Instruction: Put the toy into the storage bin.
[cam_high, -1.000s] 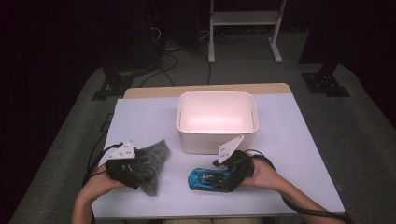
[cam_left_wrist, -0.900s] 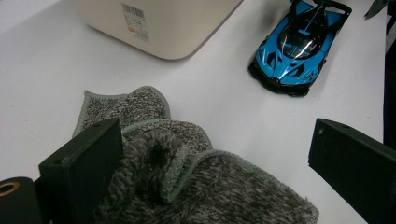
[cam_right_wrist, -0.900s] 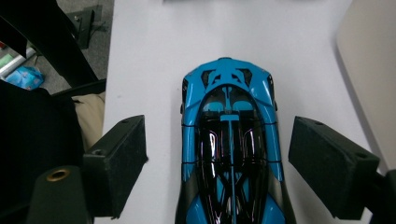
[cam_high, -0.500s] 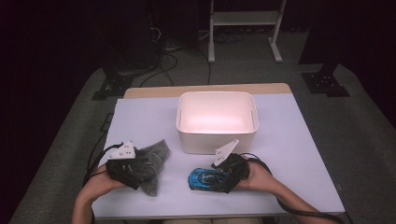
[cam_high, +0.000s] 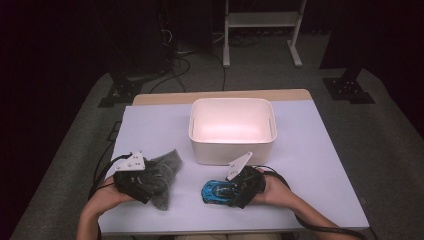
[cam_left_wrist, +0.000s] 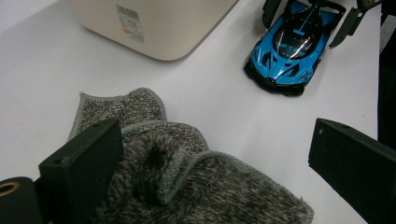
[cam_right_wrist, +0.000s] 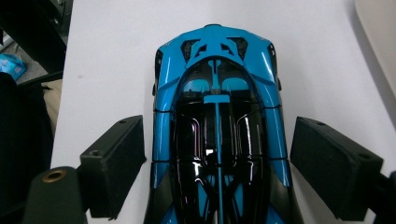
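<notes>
Two grippers are held low over the near part of the bench (cam_high: 150, 125), one in each hand. The right gripper (cam_right_wrist: 217, 172) is seen with its jaws apart, one on each flank of a blue toy car (cam_right_wrist: 217, 140); a narrow gap is left between each jaw pad and the car's side, so the car is straddled but not clamped. In the high view the right gripper (cam_high: 235, 190) is placed at the car's right end, and the blue toy car (cam_high: 217, 191) is shown resting on the bench just in front of a white bin (cam_high: 232, 131), slightly left of the bin's middle. The car's wheels are set on the bench surface.

The left gripper (cam_left_wrist: 210, 163) is likewise seen with its jaws spread wide. A grey knitted cloth (cam_left_wrist: 187, 182) is bunched between them: the left-hand jaw is pressed against or just beside the cloth's folds, while the other jaw is well clear of it, over bare bench. In the high view the left gripper (cam_high: 137, 180) is laid over the grey knitted cloth (cam_high: 165, 175), which lies crumpled at the near left of the bench, well apart from the car.

The white bin is placed at the middle of the bench, beyond both grippers; a barcode label (cam_left_wrist: 127, 18) is borne on its near wall.
</notes>
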